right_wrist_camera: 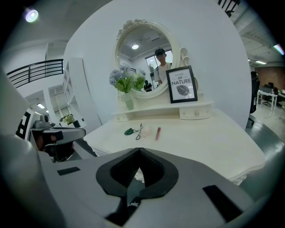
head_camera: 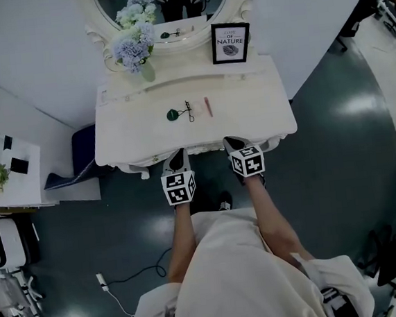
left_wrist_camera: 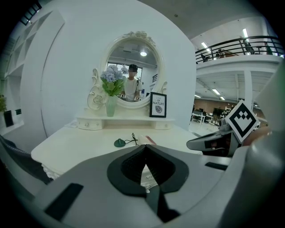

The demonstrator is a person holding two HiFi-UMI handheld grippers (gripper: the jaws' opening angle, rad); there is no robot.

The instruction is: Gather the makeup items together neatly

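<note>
While both grippers sit at the table's six o'clock edge, the makeup items lie in a short row near the middle of the white table (head_camera: 264, 116). A dark eyelash curler (head_camera: 189, 110) is in the centre of the row. A small green round piece (head_camera: 172, 115) lies just beside it at nine o'clock; whether the two touch I cannot tell. A slim pink stick (head_camera: 208, 107) lies at three o'clock, a little apart and pointing toward twelve.

Beyond the row at twelve o'clock stands an oval mirror (head_camera: 166, 42) on a raised shelf. A vase of pale blue flowers (head_camera: 133, 45) is at about eleven, and a black-framed print (head_camera: 231, 43) is at about one.

The left gripper (left_wrist_camera: 144, 147) is at roughly seven o'clock from the items, its jaws together at the tips with nothing between them. The right gripper (right_wrist_camera: 139, 149) is at roughly five o'clock, its jaws likewise closed and empty. Both are well apart from the row and aimed toward the mirror.
</note>
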